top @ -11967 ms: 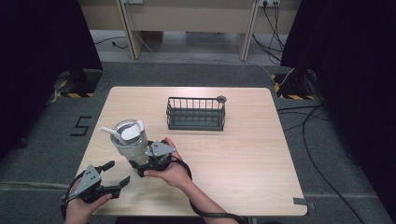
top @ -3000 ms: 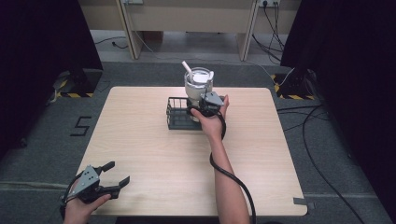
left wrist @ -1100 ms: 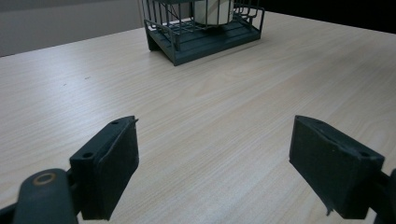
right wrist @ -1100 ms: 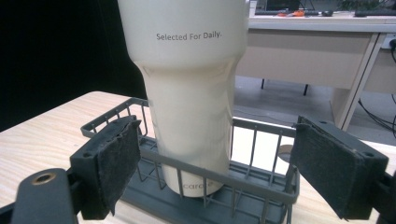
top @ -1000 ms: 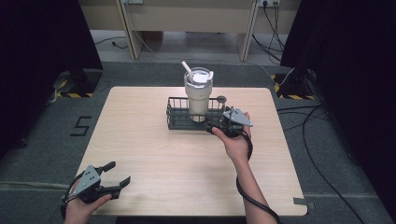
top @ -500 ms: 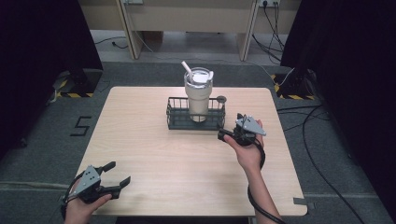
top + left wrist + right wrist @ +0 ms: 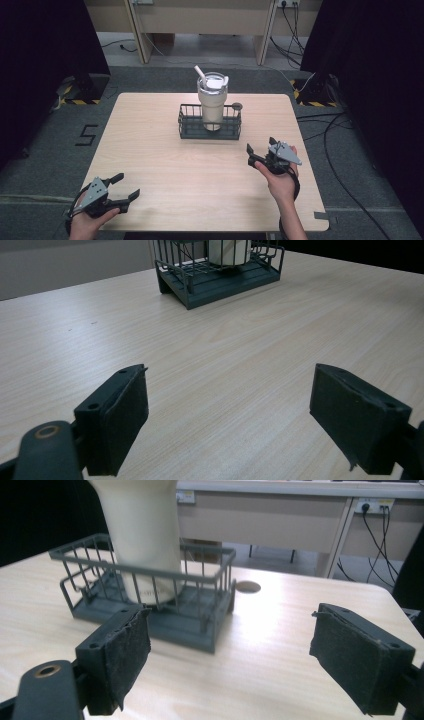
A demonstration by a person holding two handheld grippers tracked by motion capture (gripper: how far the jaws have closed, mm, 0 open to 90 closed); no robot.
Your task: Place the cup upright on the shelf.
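High view first: a tall cream-coloured cup with a lid and a white straw [image 7: 212, 100] stands upright inside a dark grey wire basket [image 7: 210, 131]. The basket sits on the far middle part of a light wooden table [image 7: 165, 165]. The cup is in the middle of the basket, and its top half sticks up well above the wire rim. A small round dark hole [image 7: 236, 106] is in the tabletop just beside the far right corner of the basket.

Right gripper view shows the cup [image 7: 142, 535] and the basket [image 7: 200, 615] close by, ahead and a little to the left. The right gripper [image 7: 230, 660] has its two black jaws wide apart, with nothing between them. Their dark pads look rough and a bit frayed. From above, the right gripper [image 7: 260, 156] is held over the table in the person's right hand [image 7: 281, 182], near the basket's near right corner but not touching it.

The left gripper [image 7: 125, 187] is held in the left hand [image 7: 87, 225] at the near left corner of the table, well apart from the basket. In the left gripper view, its jaws [image 7: 230, 420] are also spread wide and hold nothing, with bare wood under them and the basket [image 7: 220, 282] far ahead.
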